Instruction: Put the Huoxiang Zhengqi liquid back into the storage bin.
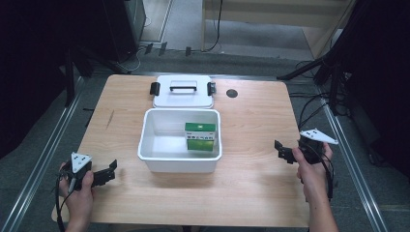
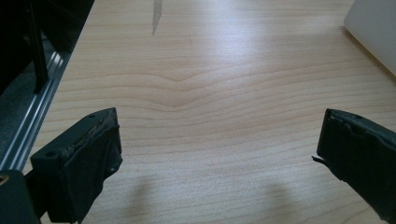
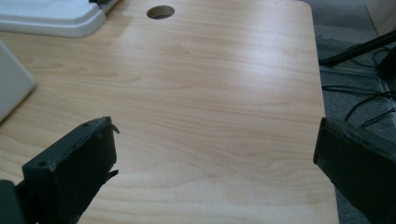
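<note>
2 hands rest low: left gripper (image 1: pixel 107 172) at the tabletop's (image 1: pixel 251 183) front-left corner, right gripper (image 1: pixel 282 151) near its right edge, jaws of both wide apart.

No text is reading clearly anywhere; the green box (image 1: pixel 200 137) is showing white label markings, too small and blurred to make out.

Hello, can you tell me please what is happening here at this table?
A person sits at a wooden table with a claw in each hand. The left claw and the right claw are both open and hold nothing. Between them stands an open white box with a green carton inside; its lid lies behind it.
</note>
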Tool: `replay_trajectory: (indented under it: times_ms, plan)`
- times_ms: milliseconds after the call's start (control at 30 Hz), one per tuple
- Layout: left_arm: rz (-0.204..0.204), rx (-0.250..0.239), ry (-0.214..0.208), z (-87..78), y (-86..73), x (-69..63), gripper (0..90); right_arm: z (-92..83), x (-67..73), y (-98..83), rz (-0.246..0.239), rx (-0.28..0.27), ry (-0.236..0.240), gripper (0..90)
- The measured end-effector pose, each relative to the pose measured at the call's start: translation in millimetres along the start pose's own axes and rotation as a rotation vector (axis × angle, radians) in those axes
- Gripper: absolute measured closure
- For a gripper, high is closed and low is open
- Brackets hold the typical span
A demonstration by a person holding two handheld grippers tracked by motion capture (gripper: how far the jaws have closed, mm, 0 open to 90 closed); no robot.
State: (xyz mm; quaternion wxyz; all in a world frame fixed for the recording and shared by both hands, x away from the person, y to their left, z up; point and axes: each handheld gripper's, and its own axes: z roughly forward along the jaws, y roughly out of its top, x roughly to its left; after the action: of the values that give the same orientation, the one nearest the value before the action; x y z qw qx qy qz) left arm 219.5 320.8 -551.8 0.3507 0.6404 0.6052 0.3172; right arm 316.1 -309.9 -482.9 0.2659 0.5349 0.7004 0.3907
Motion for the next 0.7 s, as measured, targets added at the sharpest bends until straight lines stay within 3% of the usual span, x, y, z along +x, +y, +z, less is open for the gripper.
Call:
replay_trajectory:
  times_ms: [333, 533, 700]
  plan:
    - [0.0, 0.001, -0.001, -0.2, 0.0, 0.1, 0.6, -10.3, -14.8, -42.0, 0.061, -0.016, -0.012, 0.0]
    - [0.0, 0.0, -0.003, 0.1, 0.1, -0.2, 0.6, -16.1, -19.0, -60.2, 0.063, -0.015, 0.004, 0.0]
    - [-0.001, -0.004, -0.005, -0.1, -0.2, 0.1, 0.6, -23.0, -19.7, -75.4, 0.074, -0.018, -0.011, 0.0]
